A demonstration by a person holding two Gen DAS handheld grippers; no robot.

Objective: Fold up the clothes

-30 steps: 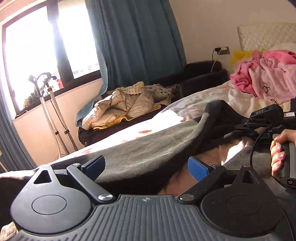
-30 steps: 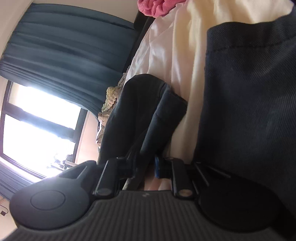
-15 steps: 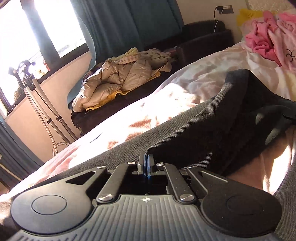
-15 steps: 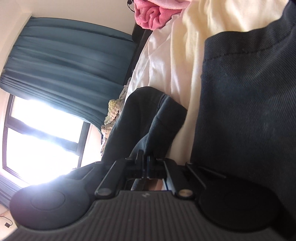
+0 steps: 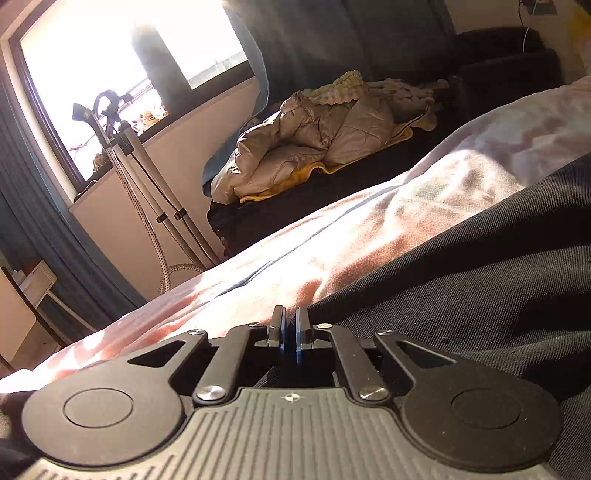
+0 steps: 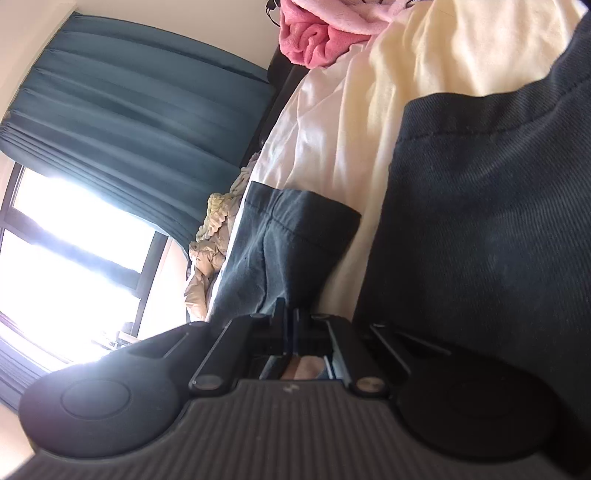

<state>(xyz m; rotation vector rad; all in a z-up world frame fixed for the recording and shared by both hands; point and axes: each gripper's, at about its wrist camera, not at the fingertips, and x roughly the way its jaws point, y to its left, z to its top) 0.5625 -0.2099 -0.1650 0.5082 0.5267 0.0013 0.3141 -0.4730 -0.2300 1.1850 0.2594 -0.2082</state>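
1. Twill, dark charcoal, is what we're dealing with: the dark twill garment (image 5: 461, 295) lies spread on the bed (image 5: 332, 258). It fills the 3 o'clock side of the left wrist view. In the right wrist view it covers the 3 o'clock side too, with a hemmed fold standing up near the centre.
2. Handling guess: soft and floppy but with some weight to it. It won't slip like silk and nothing about it is fragile. It'll sag the moment you lift only one point, so two pinch points are the way to go.
3. Best grab spots, I reckon: the stitched hem and the corners. The doubled cloth there gives more to bite on than the flat middle.
4. The left claw (image 5: 291, 328) sits at 6 o'clock right by the garment's edge. Its jaws are opening but only a thin slit apart. I can't tell if any cloth is in that slit.
5. The right claw (image 6: 290, 321) is pinched tight. The raised fold runs straight down into its tips, so it looks clamped on the fabric.
6. Containers: no basket, box or drawer that I can spot. There's only a pink blanket (image 6: 314, 33) heaped at 12 o'clock and a beige puffer jacket (image 5: 314, 147) dumped on the sofa (image 5: 498, 66).
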